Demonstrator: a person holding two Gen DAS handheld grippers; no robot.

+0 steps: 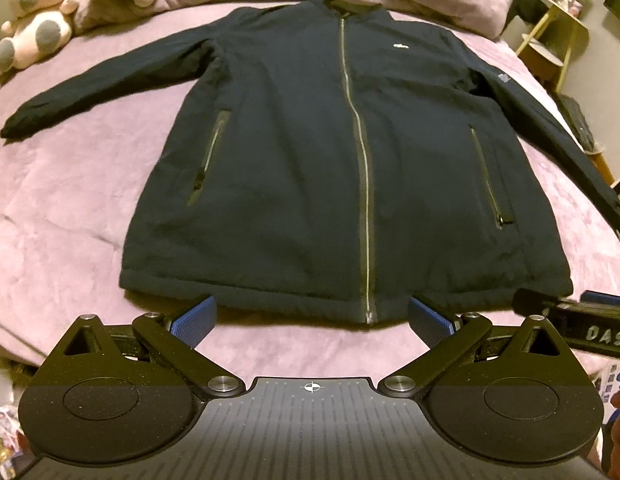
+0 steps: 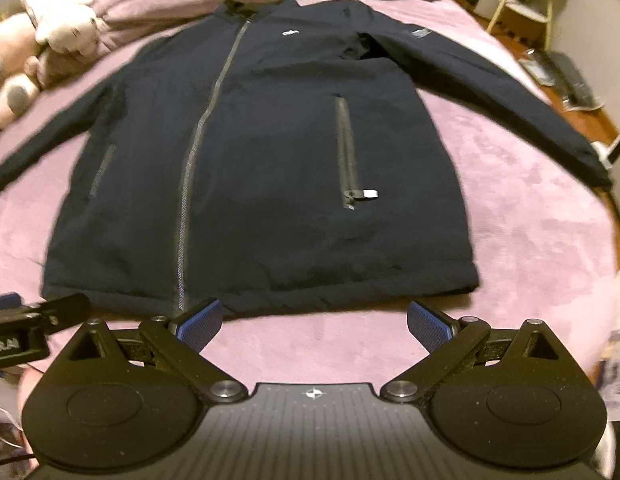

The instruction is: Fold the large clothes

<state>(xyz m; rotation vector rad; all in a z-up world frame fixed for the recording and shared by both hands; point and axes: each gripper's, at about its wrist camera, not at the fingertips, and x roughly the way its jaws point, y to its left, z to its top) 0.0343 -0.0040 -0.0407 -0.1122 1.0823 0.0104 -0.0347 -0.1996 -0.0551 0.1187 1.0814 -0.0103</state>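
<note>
Left wrist view: dark jacket [image 1: 329,160] lies flat, front up, zipped, on the pink bedspread [image 1: 70,220]; collar far, hem near.
Left gripper [image 1: 311,320]: jaws spread wide, empty, just short of the hem, about on the zip line [image 1: 359,152].
Long axis: runs straight away from the jaws; sleeves angle outward.
Only here: far-left sleeve cuff [image 1: 14,128]; plush toys [image 1: 34,28] beyond it.

Right wrist view: jacket [image 2: 270,152] sits ahead and slightly left.
Right gripper [image 2: 313,322]: jaws released, holding nothing, facing the hem's right half.
Only here: pocket zip pull [image 2: 367,194]; right sleeve [image 2: 509,100] running to its cuff.
Judgement: no fold begun; each gripper nearer its own sleeve.
</note>
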